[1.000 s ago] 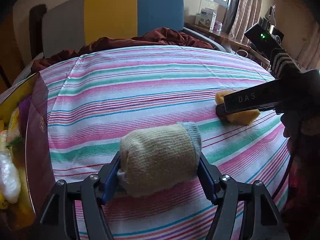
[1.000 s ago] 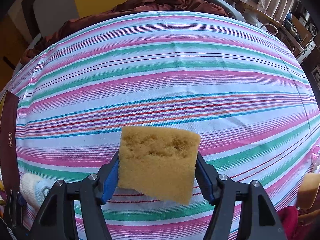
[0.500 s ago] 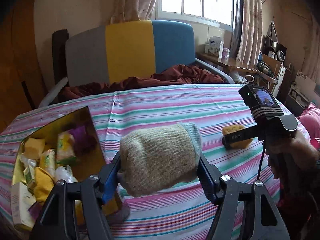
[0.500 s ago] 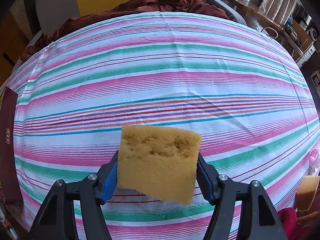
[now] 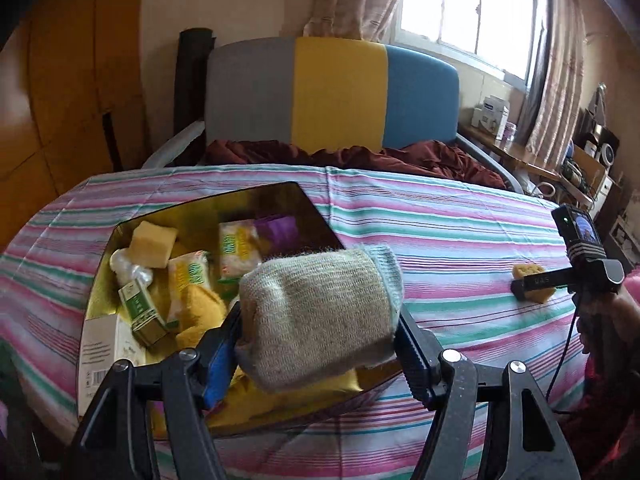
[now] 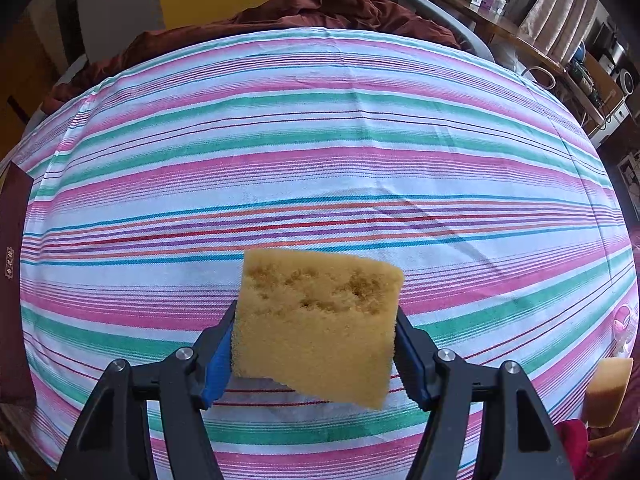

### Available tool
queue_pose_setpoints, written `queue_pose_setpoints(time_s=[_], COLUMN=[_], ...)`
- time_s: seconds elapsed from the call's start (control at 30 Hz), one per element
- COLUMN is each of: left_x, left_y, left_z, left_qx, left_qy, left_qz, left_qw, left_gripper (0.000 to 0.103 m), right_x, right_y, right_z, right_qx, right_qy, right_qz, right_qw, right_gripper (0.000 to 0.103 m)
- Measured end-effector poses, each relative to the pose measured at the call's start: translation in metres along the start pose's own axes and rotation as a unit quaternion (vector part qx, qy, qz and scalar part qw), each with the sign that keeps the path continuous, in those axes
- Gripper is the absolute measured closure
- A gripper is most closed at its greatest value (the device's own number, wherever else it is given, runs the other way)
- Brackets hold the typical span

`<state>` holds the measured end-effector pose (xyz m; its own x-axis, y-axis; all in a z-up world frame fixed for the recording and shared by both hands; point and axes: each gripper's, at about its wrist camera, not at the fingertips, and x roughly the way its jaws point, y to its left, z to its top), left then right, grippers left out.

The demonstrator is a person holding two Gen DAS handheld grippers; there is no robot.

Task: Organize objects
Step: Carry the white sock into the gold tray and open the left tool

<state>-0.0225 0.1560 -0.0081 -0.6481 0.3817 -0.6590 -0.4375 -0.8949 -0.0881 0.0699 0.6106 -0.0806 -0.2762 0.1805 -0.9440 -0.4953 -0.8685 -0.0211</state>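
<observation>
gold-lined box (image 5: 308, 200) sits open on the striped tablecloth (image 5: 460, 232) at 9 o'clock in the left wrist view, filled with packets and a sponge piece. rolled sock (image 5: 316, 316) is clenched in the left gripper (image 5: 320, 344), above the box's near edge. yellow sponge (image 6: 320, 328) is pinched by the right gripper (image 6: 316, 356), above the cloth.

Rolled beige sock (image 5: 316, 312) (blue cuff) over gold box (image 5: 308, 204); yellow sponge (image 6: 318, 326) aloft.
</observation>
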Motion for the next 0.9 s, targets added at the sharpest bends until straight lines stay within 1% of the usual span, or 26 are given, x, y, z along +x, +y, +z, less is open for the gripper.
queue_pose_setpoints(time_s=[0.03,0.1,0.17,0.2,0.23,0.3,0.4,0.5,0.57,0.6,0.63,0.67,0.73,0.8,0.87,0.9], left_x=[-0.003,-0.011,-0.020,-0.024,-0.028,-0.032,-0.030,-0.019,-0.007,-0.001,0.007,0.013,0.028,0.042,0.050,0.053], left_y=[0.015,0.049,0.076,0.086,0.097,0.108,0.106,0.089,0.074,0.066,0.058,0.053,0.046,0.042,0.039,0.038], left_z=[-0.002,-0.005,-0.010,-0.013,-0.016,-0.020,-0.026,-0.025,-0.022,-0.020,-0.018,-0.018,-0.017,-0.018,-0.019,-0.019], left_qx=[-0.019,-0.061,-0.089,-0.099,-0.109,-0.112,-0.098,-0.076,-0.063,-0.053,-0.042,-0.037,-0.035,-0.029,-0.023,-0.017], left_qy=[0.002,0.002,-0.002,-0.001,-0.002,-0.003,0.005,0.017,0.032,0.039,0.045,0.052,0.068,0.077,0.080,0.079], left_qz=[0.000,0.004,-0.001,-0.007,-0.015,-0.020,-0.026,-0.043,-0.056,-0.063,-0.060,-0.058,-0.068,-0.051,-0.044,-0.041], left_qw=[0.9998,0.9981,0.9960,0.9950,0.9939,0.9934,0.9948,0.9960,0.9959,0.9958,0.9963,0.9963,0.9948,0.9953,0.9956,0.9959], left_gripper=[0.033,0.033,0.033,0.033,0.033,0.033,0.033,0.033,0.033,0.033,0.033,0.033,0.033,0.033,0.032,0.032], right_x=[0.000,0.000,-0.003,-0.005,0.003,-0.002,-0.003,0.003,0.012,0.012,0.011,0.011,0.011,0.012,0.008,0.014], right_y=[-0.001,0.022,0.039,0.047,0.054,0.056,0.061,0.058,0.075,0.077,0.078,0.079,0.079,0.079,0.080,0.081], right_z=[0.002,0.004,0.003,-0.002,0.011,0.005,0.001,0.004,0.016,0.016,0.015,0.015,0.015,0.016,0.013,0.017], right_qx=[0.000,-0.002,-0.004,-0.005,-0.006,-0.007,-0.009,-0.011,-0.012,-0.013,-0.013,-0.012,-0.012,-0.012,-0.013,-0.014], right_qy=[0.000,0.000,-0.001,-0.001,-0.001,-0.001,-0.001,-0.001,-0.001,-0.001,-0.001,-0.001,-0.001,-0.001,-0.001,-0.002], right_qz=[0.000,-0.003,-0.005,-0.006,-0.007,-0.008,-0.010,-0.012,-0.013,-0.013,-0.013,-0.013,-0.013,-0.013,-0.015,-0.016], right_qw=[1.000,1.000,1.000,1.000,1.000,1.000,1.000,1.000,1.000,1.000,1.000,1.000,1.000,1.000,1.000,1.000], right_gripper=[0.034,0.034,0.034,0.034,0.034,0.034,0.034,0.034,0.034,0.034,0.034,0.034,0.034,0.034,0.034,0.034])
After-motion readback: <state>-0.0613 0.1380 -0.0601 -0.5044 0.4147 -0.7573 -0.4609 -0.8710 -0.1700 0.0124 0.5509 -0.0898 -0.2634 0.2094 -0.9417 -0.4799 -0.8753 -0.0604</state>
